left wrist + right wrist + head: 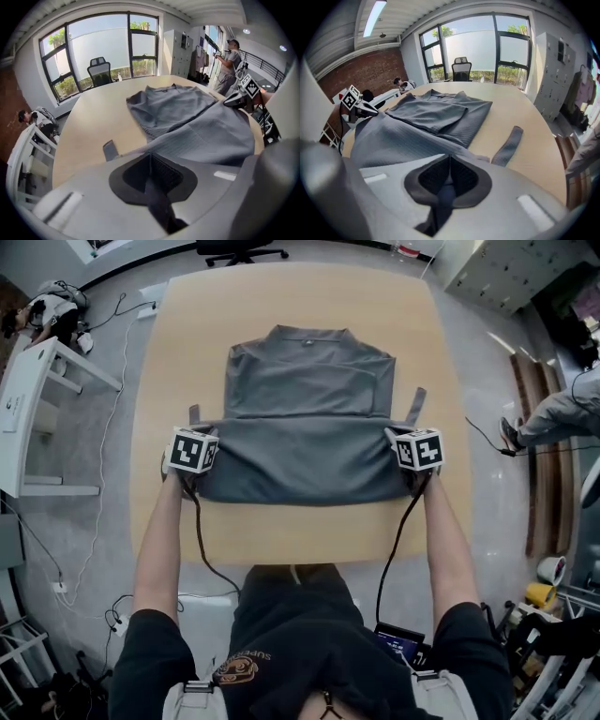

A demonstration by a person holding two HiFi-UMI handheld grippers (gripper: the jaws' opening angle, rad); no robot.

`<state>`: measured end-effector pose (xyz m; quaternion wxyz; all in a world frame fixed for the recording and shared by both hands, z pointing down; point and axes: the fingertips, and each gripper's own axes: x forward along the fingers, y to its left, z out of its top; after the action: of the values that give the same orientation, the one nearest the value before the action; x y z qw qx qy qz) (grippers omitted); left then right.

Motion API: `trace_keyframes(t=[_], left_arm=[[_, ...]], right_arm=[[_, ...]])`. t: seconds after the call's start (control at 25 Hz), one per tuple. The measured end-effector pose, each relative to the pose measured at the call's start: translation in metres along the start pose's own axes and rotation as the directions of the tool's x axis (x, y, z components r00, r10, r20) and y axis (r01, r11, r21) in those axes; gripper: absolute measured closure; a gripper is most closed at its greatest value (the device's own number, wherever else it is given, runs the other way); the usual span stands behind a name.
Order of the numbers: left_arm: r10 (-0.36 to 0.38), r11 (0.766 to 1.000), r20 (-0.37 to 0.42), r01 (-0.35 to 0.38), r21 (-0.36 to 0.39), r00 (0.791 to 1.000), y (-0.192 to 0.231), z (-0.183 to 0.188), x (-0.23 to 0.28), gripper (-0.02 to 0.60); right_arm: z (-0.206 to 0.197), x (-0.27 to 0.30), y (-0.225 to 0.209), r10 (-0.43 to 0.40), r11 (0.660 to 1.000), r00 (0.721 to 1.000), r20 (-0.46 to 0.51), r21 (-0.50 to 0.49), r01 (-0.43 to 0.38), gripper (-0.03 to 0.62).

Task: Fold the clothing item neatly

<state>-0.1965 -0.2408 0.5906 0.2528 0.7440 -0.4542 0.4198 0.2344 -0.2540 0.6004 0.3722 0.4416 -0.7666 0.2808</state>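
Observation:
A grey shirt (pixel 309 418) lies flat on the light wooden table (pixel 291 306), collar at the far side. Its near part is doubled over and hangs slightly raised between my two grippers. My left gripper (pixel 208 439) is shut on the shirt's left edge, and grey cloth is pinched between the pads (pixel 151 161). My right gripper (pixel 394 435) is shut on the right edge, with cloth caught in the jaws (pixel 449 164). A sleeve end pokes out on each side: the left cuff (pixel 194 413) and the right cuff (pixel 415 405). In the gripper views the shirt (pixel 187 117) (pixel 426 117) spreads away toward the opposite gripper.
Bare tabletop (pixel 300 531) lies between the shirt and me. Beyond the table's far edge stands an office chair (pixel 242 249). A white side table (pixel 28 418) is on the floor at the left, a person's leg (pixel 562 413) at the right. Cables trail on the floor.

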Motion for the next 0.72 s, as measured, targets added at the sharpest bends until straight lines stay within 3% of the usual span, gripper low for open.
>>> trace_keyframes(t=[0.12, 0.28, 0.4, 0.52, 0.72], left_arm=[[0.024, 1.000, -0.030, -0.024, -0.013, 0.999, 0.011, -0.011, 0.013, 0.565], [0.031, 0.999, -0.012, -0.032, -0.031, 0.999, 0.020, -0.017, 0.017, 0.574], [0.036, 0.999, -0.011, -0.036, -0.029, 0.999, 0.021, -0.016, 0.016, 0.574], [0.064, 0.997, 0.024, -0.063, -0.045, 0.998, 0.023, -0.010, 0.002, 0.573], [0.093, 0.995, 0.058, -0.091, -0.042, 0.994, 0.016, -0.012, -0.030, 0.572]], right_arm=[[-0.002, 0.005, -0.010, -0.009, 0.999, 1.000, 0.000, 0.043, 0.009, 0.582], [-0.004, 0.007, -0.015, 0.016, 0.991, 0.998, 0.058, 0.133, -0.023, 0.589], [0.000, 0.001, -0.015, 0.019, 0.992, 0.996, 0.088, 0.126, -0.030, 0.589], [0.003, -0.025, -0.029, -0.040, 0.986, 0.989, 0.145, 0.164, 0.016, 0.589], [-0.020, -0.048, -0.034, -0.063, 0.989, 0.991, 0.119, 0.143, 0.046, 0.589]])
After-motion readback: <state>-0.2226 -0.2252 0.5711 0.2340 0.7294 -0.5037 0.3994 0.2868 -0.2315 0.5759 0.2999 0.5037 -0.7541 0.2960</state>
